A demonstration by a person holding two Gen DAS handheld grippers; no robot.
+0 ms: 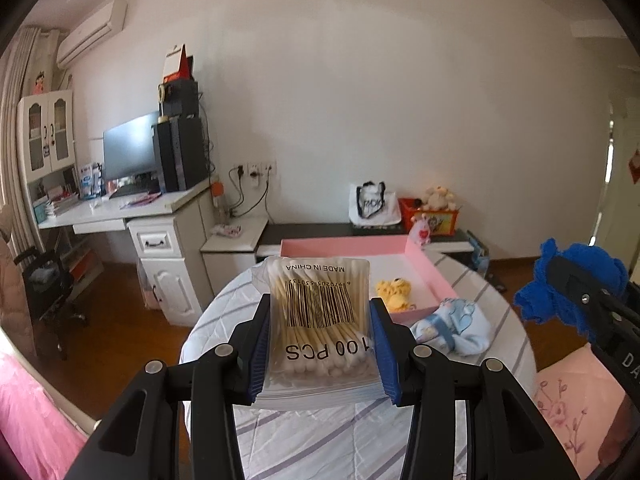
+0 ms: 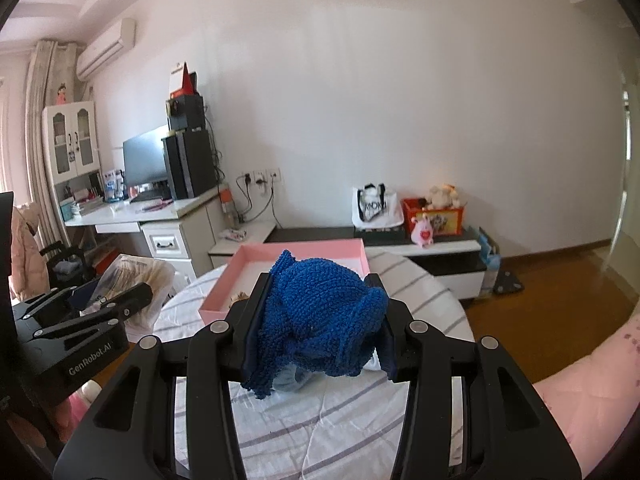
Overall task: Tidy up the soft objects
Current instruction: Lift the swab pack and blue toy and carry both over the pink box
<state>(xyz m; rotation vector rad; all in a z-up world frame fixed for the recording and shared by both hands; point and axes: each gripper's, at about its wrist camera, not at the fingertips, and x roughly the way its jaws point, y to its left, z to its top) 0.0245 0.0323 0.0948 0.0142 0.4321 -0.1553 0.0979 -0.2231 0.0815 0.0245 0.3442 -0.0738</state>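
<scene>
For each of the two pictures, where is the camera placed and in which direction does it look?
Left wrist: on the left gripper, facing forward over the table; it holds the cotton swab bag; right gripper at the right edge.
Right wrist: on the right gripper, same direction, holding the blue knitted cloth; left gripper at the left edge.
Shared: the pink tray, striped table and white wall.

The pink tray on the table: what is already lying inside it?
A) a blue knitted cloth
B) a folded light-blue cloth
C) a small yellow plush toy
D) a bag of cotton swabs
C: the left wrist view shows a small yellow plush toy lying inside the pink tray.
</scene>
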